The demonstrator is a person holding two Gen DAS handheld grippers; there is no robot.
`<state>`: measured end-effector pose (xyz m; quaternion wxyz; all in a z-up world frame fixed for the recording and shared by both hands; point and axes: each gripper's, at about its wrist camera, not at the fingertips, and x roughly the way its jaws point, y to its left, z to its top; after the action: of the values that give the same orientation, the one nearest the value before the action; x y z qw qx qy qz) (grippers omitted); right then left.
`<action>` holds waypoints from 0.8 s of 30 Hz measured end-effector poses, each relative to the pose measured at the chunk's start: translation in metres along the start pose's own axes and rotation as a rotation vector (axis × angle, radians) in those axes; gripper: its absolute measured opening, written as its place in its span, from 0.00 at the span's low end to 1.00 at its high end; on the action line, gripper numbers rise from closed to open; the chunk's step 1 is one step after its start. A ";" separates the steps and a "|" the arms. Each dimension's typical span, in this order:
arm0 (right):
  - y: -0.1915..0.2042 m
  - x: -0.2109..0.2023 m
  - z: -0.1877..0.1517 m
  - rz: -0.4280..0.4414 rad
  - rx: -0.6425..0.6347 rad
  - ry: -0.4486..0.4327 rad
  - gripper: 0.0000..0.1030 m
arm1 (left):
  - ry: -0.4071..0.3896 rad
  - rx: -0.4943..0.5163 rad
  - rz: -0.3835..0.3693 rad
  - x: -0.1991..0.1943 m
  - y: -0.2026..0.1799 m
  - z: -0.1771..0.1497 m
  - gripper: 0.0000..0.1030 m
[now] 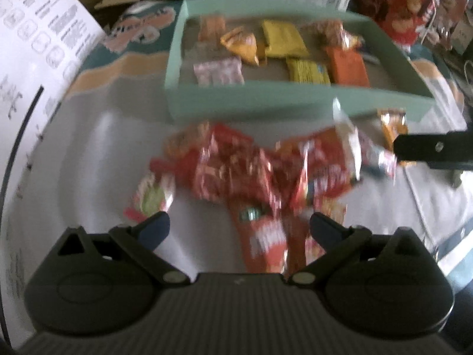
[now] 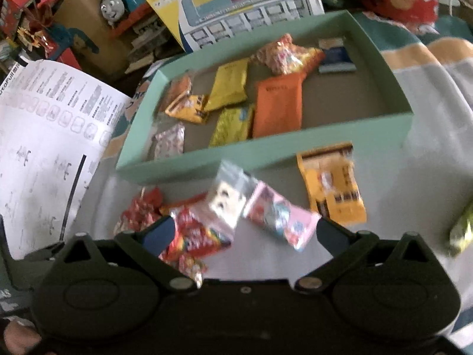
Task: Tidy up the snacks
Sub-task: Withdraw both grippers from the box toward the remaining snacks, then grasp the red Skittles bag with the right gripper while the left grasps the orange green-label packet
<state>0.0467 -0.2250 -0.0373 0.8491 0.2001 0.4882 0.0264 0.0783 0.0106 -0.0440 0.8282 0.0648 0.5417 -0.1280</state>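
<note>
With both the left gripper and right gripper spread wide and empty, each should settle over one loose packet, such as the pink packet at lower centre, before clamping and carrying it to the green box.

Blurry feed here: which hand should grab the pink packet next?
Probably right. Its open tongs frame the pink packet, lying loose before the box. The left tongs, also open, face the red pile.
</note>
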 end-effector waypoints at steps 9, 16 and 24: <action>-0.008 0.002 -0.021 -0.023 0.029 0.031 1.00 | 0.031 -0.004 0.002 0.015 0.000 -0.018 1.00; -0.001 0.004 -0.012 -0.027 0.017 0.018 1.00 | 0.037 -0.049 0.009 0.022 0.018 -0.020 1.00; 0.031 0.008 0.016 0.037 -0.038 -0.106 0.79 | 0.034 -0.091 0.012 0.020 0.041 -0.021 1.00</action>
<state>0.0690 -0.2000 -0.0250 0.8767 0.1942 0.4382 0.0407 0.0787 0.0519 -0.0722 0.8219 0.0325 0.5604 -0.0968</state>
